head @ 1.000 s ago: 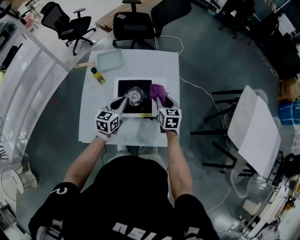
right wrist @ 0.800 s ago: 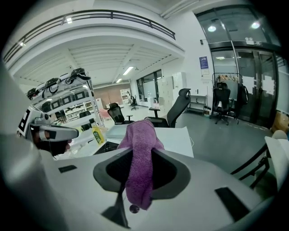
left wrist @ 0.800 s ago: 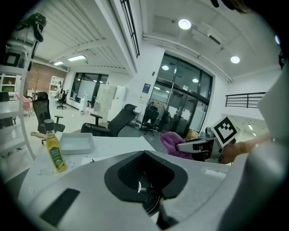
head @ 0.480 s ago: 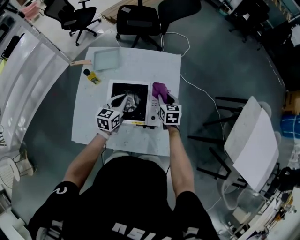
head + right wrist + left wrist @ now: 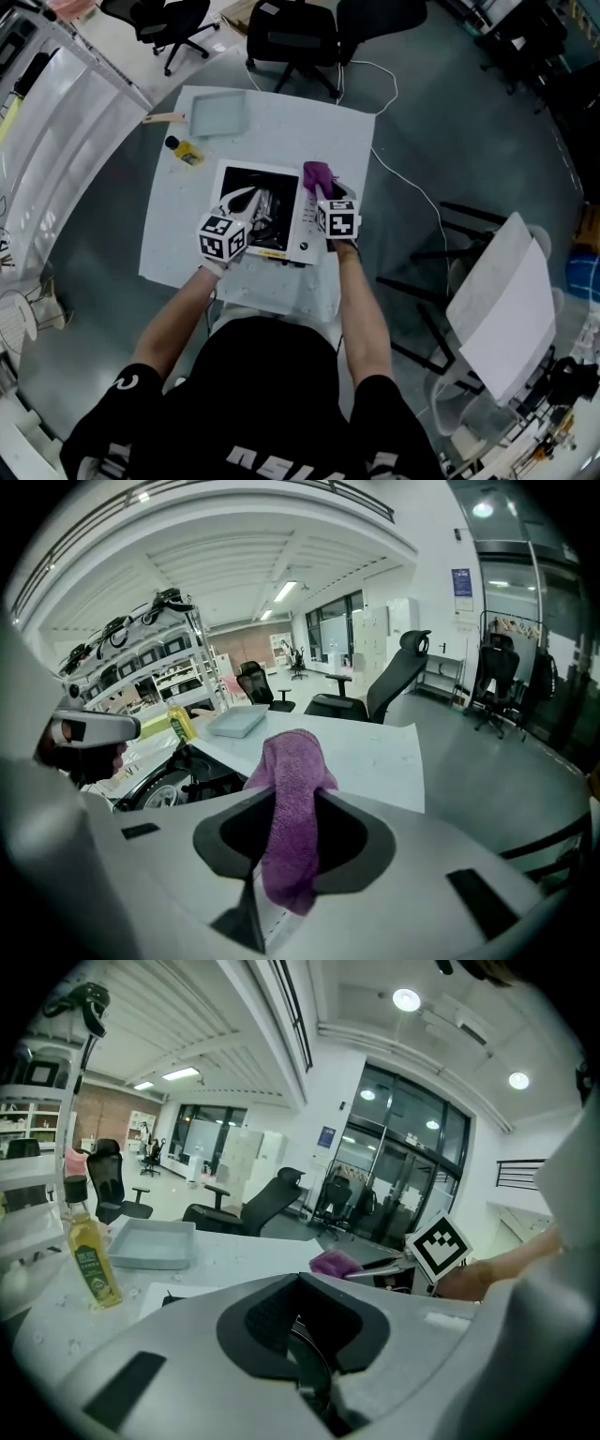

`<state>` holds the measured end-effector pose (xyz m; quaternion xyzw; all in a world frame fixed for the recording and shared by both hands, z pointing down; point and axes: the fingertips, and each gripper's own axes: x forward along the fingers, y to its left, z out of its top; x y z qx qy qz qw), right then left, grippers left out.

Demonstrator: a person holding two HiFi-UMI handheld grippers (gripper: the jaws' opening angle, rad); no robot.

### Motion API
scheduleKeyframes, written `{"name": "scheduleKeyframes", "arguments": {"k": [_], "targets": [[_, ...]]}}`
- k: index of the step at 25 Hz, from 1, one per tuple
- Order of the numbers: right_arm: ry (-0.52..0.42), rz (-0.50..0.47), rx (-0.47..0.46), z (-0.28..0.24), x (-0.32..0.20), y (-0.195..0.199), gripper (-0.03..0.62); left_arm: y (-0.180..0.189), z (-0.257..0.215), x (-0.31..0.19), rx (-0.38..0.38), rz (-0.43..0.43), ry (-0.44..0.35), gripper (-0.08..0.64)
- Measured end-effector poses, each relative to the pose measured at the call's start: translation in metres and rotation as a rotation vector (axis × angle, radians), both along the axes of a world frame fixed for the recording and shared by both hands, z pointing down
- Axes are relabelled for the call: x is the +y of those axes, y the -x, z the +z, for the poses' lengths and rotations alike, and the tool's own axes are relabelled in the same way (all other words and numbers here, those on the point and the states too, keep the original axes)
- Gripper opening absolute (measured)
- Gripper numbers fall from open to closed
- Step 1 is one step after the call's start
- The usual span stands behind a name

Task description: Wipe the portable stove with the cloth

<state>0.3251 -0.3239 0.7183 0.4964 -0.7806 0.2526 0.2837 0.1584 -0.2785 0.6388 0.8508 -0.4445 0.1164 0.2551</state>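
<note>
The portable stove (image 5: 246,178), a white body with a black top and a round burner, sits mid-table. The purple cloth (image 5: 317,174) hangs over the stove's right edge, and my right gripper (image 5: 321,190) is shut on it. In the right gripper view the cloth (image 5: 286,761) drapes out between the jaws of the right gripper (image 5: 291,794), with the stove (image 5: 173,780) to the left. My left gripper (image 5: 246,197) hovers over the left front of the stove top. In its own view the left gripper (image 5: 298,1279) has its jaws together, and the cloth (image 5: 333,1263) lies beyond.
A small oil bottle (image 5: 185,150) and a shallow grey tray (image 5: 217,113) stand at the table's far left. Office chairs (image 5: 291,37) stand behind the white table (image 5: 328,131), and a white folded board (image 5: 502,300) leans to the right. A cable runs along the floor.
Both grippers have come down and forward over the stove. The cloth stays in the right gripper. The head view has shifted, so the table sits lower and more to the left.
</note>
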Motion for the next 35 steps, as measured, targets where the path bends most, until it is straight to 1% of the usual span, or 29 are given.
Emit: {"name": "scheduleKeyframes", "arguments": {"k": [7, 13, 16, 27, 35], "targets": [[0.008, -0.052, -0.008, 0.004, -0.016, 0.011, 0.104, 0.002, 0.004, -0.006, -0.004, -0.039, 0.010, -0.002], [0.016, -0.064, -0.015, 0.007, -0.018, 0.015, 0.104, 0.006, 0.007, -0.007, -0.005, -0.049, 0.016, -0.001], [0.011, -0.068, -0.020, 0.009, -0.014, 0.017, 0.104, 0.004, 0.007, -0.004, -0.003, -0.043, 0.013, -0.002], [0.022, -0.061, 0.013, 0.006, 0.014, 0.021, 0.104, 0.004, 0.002, 0.014, 0.008, -0.006, 0.008, -0.002], [0.023, -0.031, 0.012, 0.003, 0.043, 0.022, 0.104, 0.007, 0.000, 0.031, 0.019, 0.025, 0.007, -0.002]]}}
